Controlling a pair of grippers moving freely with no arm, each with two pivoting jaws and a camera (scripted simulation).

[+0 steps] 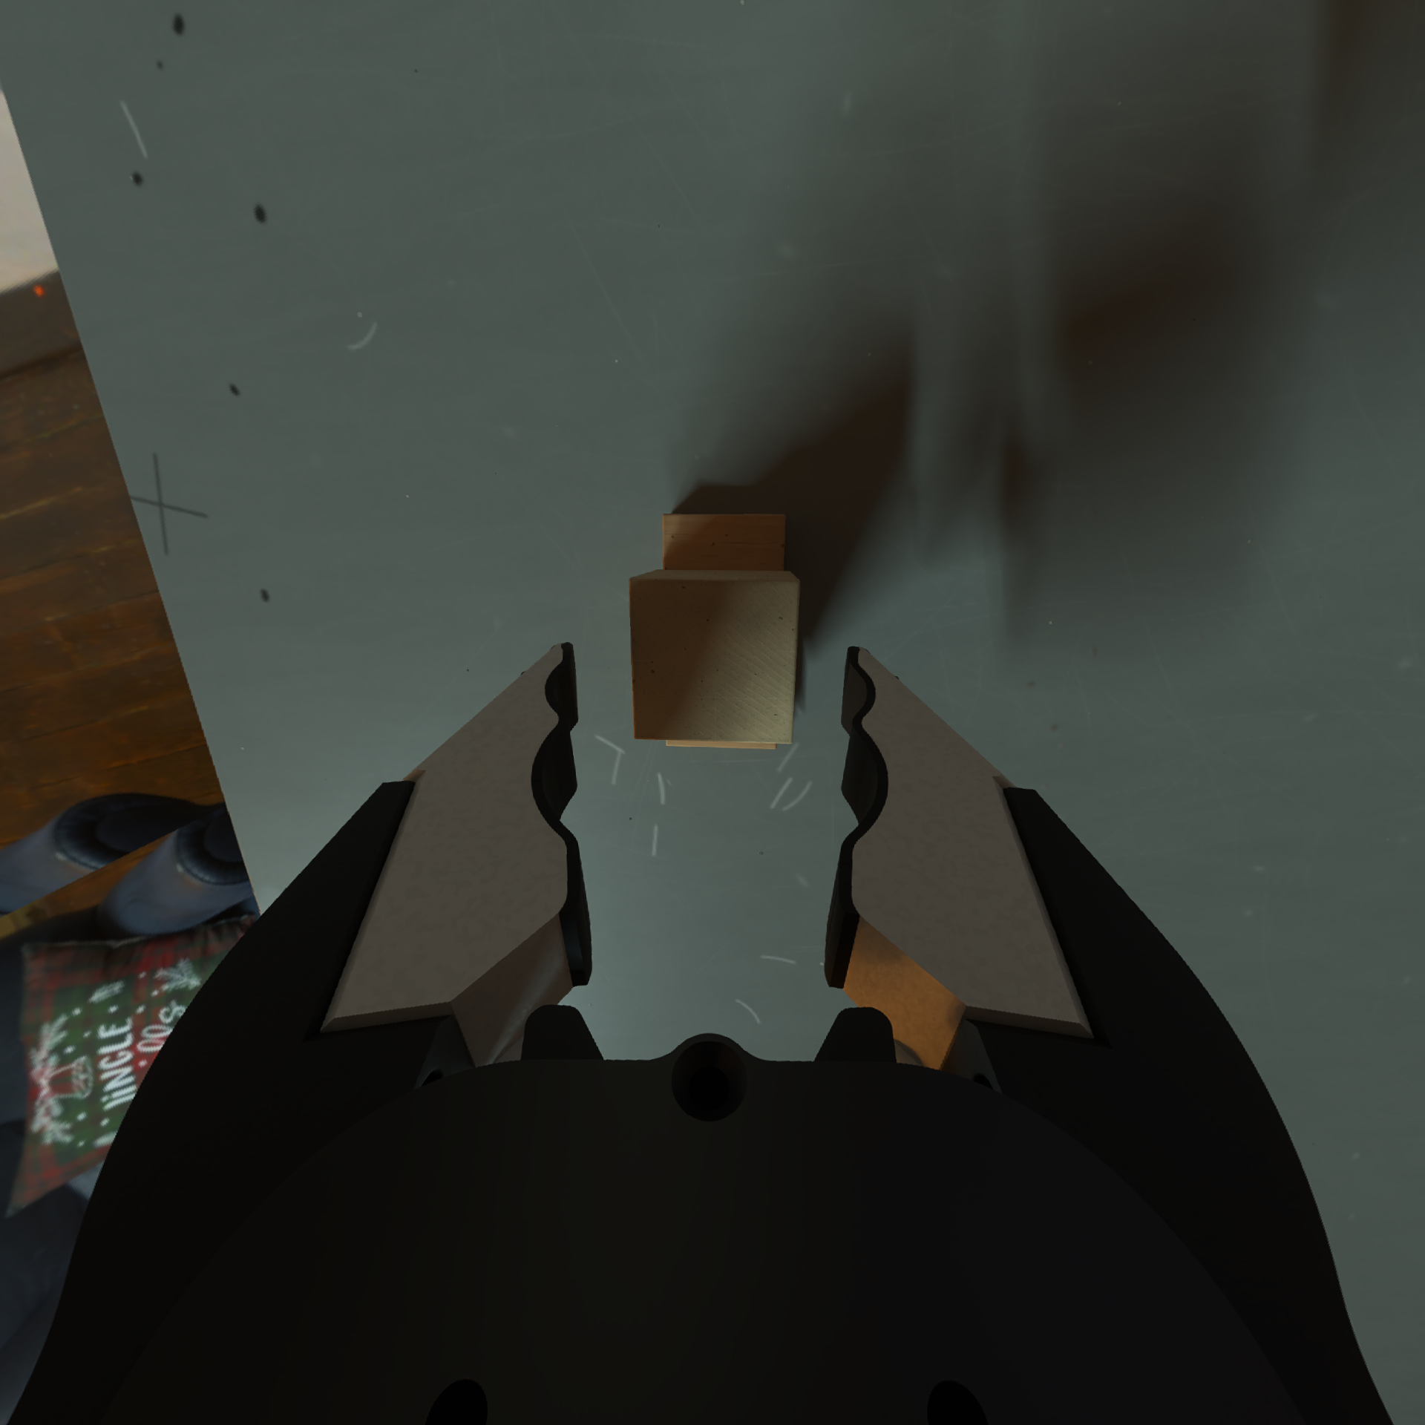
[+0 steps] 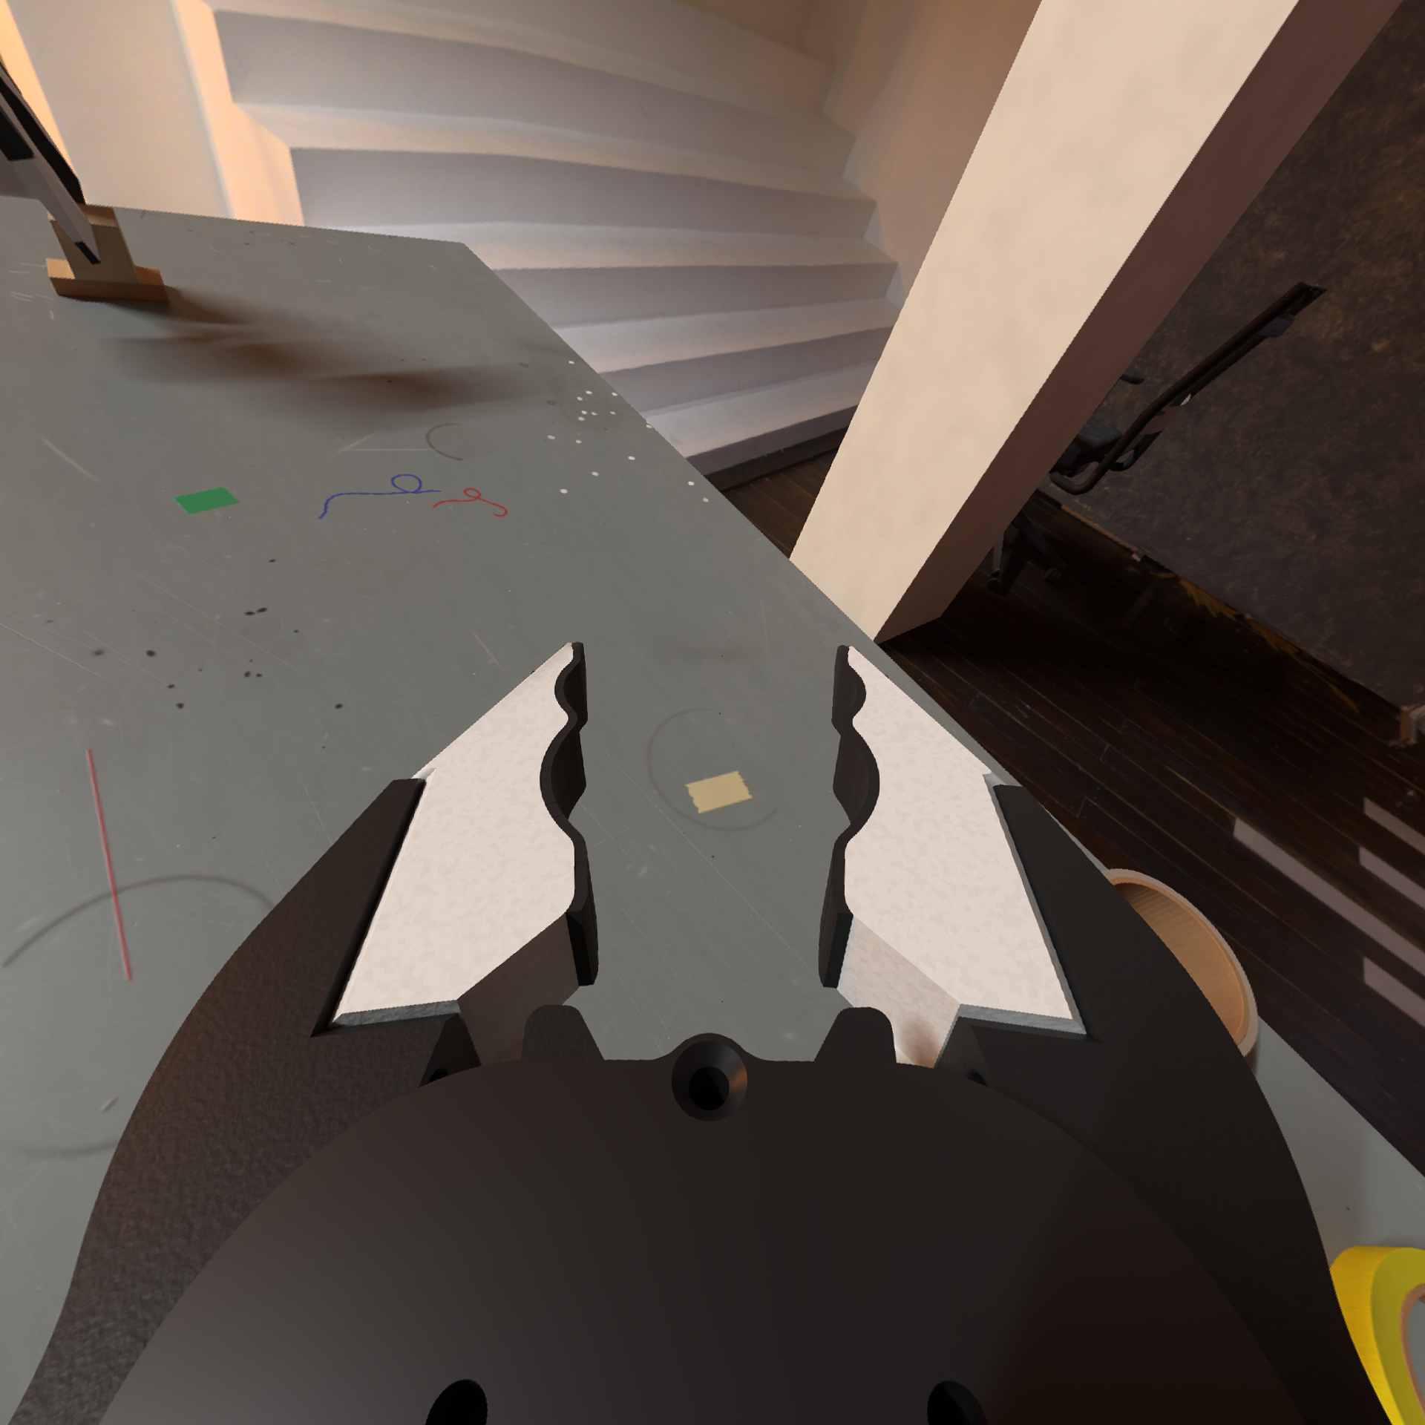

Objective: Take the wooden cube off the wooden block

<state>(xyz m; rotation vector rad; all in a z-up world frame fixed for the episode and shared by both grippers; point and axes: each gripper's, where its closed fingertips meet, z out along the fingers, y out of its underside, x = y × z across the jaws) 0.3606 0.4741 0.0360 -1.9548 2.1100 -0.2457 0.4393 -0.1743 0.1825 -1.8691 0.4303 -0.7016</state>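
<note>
Two grippers are showing: left gripper (image 1: 709,655), right gripper (image 2: 709,655). One wooden cube (image 1: 713,663) is sitting on one wooden block (image 1: 723,538). One table (image 2: 308,694) is bearing one green patch (image 2: 206,500) and one tan tape piece (image 2: 718,792). One cushion (image 1: 92,1056), one paper cup (image 2: 1187,948) and one yellow tape roll (image 2: 1380,1334) are showing.

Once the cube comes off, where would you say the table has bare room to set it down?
Free: the grey table left of the wooden cube up to the table edge, and around the green patch. Crowded: right at the wooden block, flanked by the left gripper.
</note>
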